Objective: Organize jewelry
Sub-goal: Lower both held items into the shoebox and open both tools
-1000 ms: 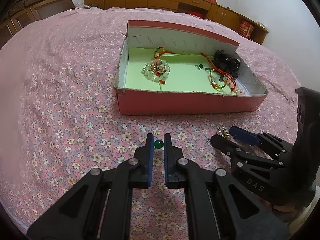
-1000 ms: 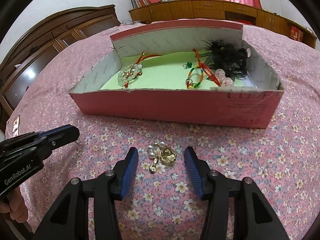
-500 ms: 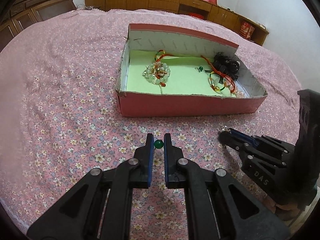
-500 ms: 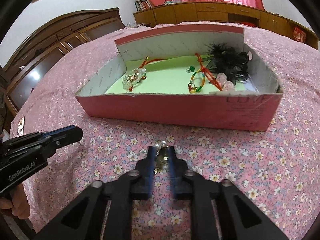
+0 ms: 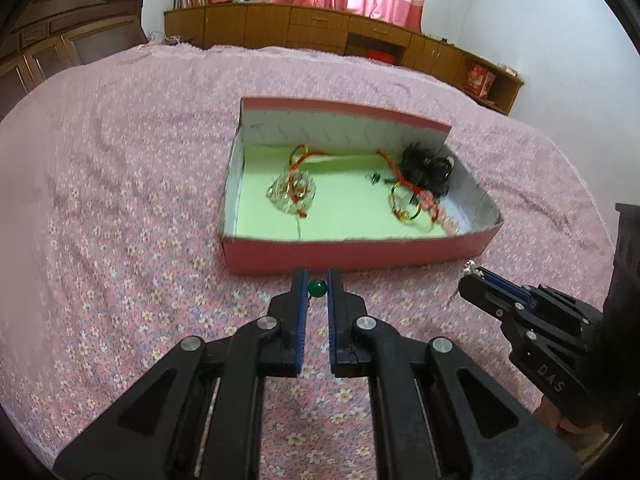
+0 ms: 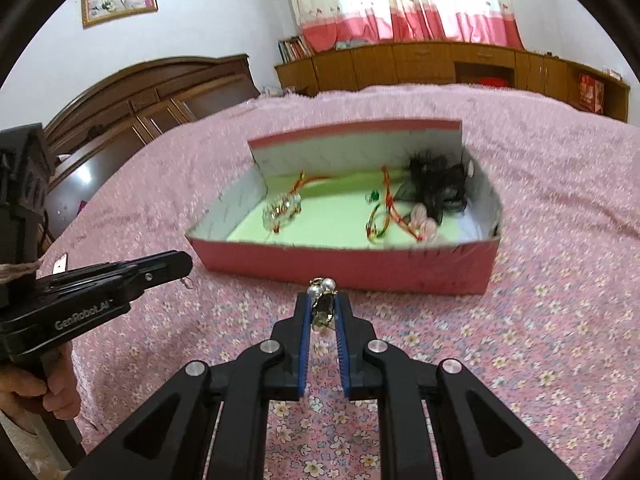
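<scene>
Jewelry to sort: two pieces in hand, the rest already in the pink box (image 5: 360,254) on the flowered bedspread (image 5: 120,240). Right gripper (image 6: 322,312) was spread either side of the pearl-and-gold earring (image 6: 322,300) a second ago; its jaws closed in the first half of that second and now pinch the piece, which I have raised clear of the cover. Left gripper (image 5: 318,289) unchanged: closed down on the green bead earring (image 5: 317,288), also raised off the cover. Both views now look further up the room, the box lower in frame. I judge pickup done on both sides; what is left is the carry over the near wall and release onto the green liner (image 5: 340,216).

Pearl earring's long axis runs along the fingers, pearls (image 6: 324,286) protruding past the tips toward the box, gold part further back between the pads. Green bead is round; its hook hangs below, orientation unclear
</scene>
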{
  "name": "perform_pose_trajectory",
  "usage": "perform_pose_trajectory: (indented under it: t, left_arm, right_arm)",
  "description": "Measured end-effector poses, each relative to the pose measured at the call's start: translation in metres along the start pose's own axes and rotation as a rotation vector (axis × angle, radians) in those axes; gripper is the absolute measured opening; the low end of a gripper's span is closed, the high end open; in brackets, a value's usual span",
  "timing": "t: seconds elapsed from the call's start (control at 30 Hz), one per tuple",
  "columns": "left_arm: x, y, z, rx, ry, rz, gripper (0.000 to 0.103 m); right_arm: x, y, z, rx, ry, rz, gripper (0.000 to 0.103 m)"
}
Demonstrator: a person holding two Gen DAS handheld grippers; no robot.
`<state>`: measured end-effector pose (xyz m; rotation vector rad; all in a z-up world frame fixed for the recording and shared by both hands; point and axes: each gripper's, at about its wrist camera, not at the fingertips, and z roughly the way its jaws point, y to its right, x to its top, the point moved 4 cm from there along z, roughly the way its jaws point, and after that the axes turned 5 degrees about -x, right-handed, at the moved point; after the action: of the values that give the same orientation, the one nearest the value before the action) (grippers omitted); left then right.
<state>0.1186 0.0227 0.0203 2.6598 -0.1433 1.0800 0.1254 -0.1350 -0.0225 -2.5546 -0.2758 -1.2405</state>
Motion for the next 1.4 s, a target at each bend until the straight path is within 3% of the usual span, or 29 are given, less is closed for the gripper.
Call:
perform_pose_trajectory:
  t: [0.4,0.83,1.0,1.4]
  left_arm:
    - [0.035,0.011,-0.006,-0.011,0.127,0.039,0.001]
    - [0.073,0.004,0.018,-0.021,0.235,0.037,0.001]
    - [0.074,-0.004,0.04,-0.007,0.204,0.022,0.001]
    - [0.051,-0.017,0.092,0.027,0.028,-0.001,0.001]
  right_arm:
    - [0.034,-0.005,-0.015,-0.013,0.146,-0.022,0.013]
    - [0.076,-0.002,0.019,-0.033,0.204,-0.034,0.013]
    - [0.082,0.0,0.044,-0.04,0.168,-0.028,0.013]
    - [0.064,0.007,0.097,-0.056,-0.022,-0.015,0.013]
